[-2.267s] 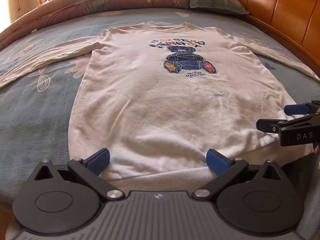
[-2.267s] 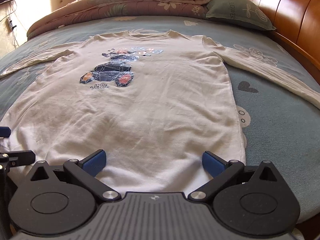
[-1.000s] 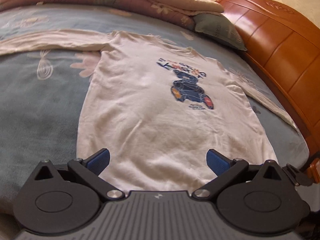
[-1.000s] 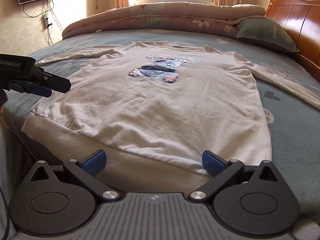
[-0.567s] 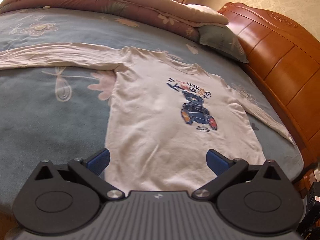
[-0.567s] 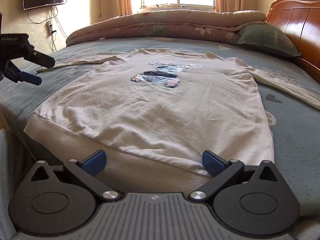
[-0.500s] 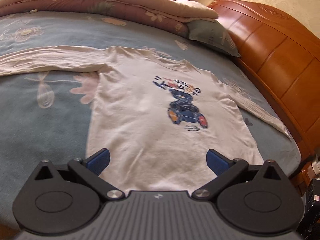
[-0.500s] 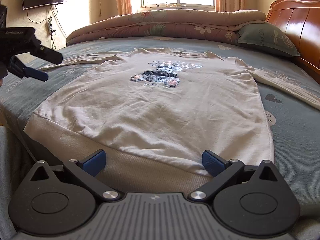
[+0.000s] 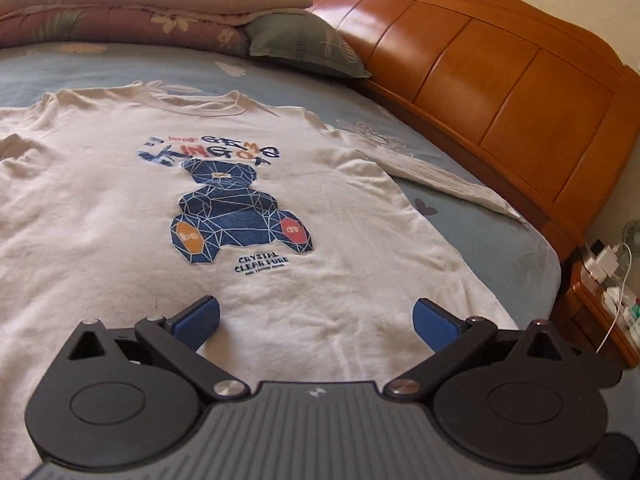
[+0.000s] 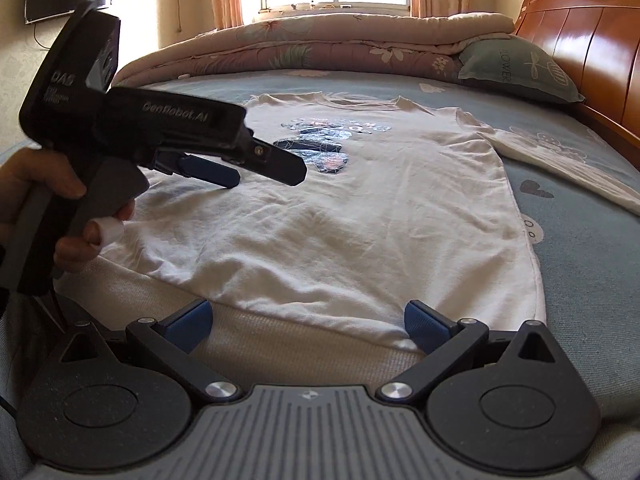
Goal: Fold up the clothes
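Observation:
A white long-sleeved shirt [image 9: 340, 216] with a blue bear print [image 9: 236, 216] lies flat, face up, on the blue bedsheet; it also shows in the right wrist view [image 10: 380, 208]. Its right sleeve [image 9: 444, 184] stretches toward the headboard. My left gripper [image 9: 316, 320] is open and empty, hovering over the shirt's lower middle; in the right wrist view it [image 10: 264, 174] hangs above the shirt's left part. My right gripper [image 10: 306, 324] is open and empty, just before the ribbed hem [image 10: 280, 340].
A wooden headboard [image 9: 500, 80] runs along the right side. A green pillow [image 10: 516, 68] and folded quilts [image 10: 320, 48] lie at the far end. A bedside stand with chargers and cables [image 9: 604, 284] is at the bed's right corner.
My left gripper has moved right and forward, from beside the shirt's left edge to over the shirt body. The right gripper has stayed at the hem. The shirt has not moved.

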{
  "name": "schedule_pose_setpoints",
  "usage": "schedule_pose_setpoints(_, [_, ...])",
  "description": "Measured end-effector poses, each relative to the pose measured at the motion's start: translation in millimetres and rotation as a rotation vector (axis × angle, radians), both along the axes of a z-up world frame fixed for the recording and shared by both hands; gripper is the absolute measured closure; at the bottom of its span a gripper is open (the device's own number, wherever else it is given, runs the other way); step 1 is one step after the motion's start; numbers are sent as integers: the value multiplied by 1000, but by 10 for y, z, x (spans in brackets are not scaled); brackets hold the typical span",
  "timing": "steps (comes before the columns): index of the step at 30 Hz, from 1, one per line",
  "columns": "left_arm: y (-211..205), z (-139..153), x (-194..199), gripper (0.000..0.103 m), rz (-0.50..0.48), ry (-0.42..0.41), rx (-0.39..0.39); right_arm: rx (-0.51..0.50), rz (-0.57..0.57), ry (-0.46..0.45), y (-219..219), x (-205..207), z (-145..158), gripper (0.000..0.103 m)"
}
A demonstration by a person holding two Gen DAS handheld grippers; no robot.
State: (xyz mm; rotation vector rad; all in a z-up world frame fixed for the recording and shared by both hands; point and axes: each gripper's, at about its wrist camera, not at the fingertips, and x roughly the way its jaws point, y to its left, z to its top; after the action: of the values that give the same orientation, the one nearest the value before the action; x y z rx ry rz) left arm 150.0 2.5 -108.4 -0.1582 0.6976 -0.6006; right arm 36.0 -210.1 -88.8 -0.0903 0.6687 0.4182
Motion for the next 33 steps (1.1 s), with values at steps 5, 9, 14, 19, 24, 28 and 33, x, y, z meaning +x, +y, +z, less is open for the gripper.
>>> schedule_pose_setpoints(5, [60, 53, -44, 1, -25, -13, 2, 3, -38, 12, 45, 37, -1, 0])
schedule_pose_setpoints(9, [149, 96, -68, 1, 2, -15, 11, -24, -37, 20, 79, 41, 22, 0])
schedule_pose_setpoints(14, [270, 123, -91, 1, 45, -17, 18, -6, -5, 52, 26, 13, 172, 0])
schedule_pose_setpoints(19, [336, 122, -66, 1, 84, -7, 58, 96, 55, 81, 172, 50, 252, 0])
schedule_pose_setpoints(24, [484, 137, -17, 1, 110, 23, 59, 38, 145, 97, 448, 86, 191, 0])
schedule_pose_setpoints(28, [530, 116, -3, 1, 97, 37, 109, -9, 216, 110, 669, 114, 142, 0])
schedule_pose_setpoints(33, [506, 169, -18, 1, 79, 51, 138, -17, 182, 168, 499, 93, 204, 0])
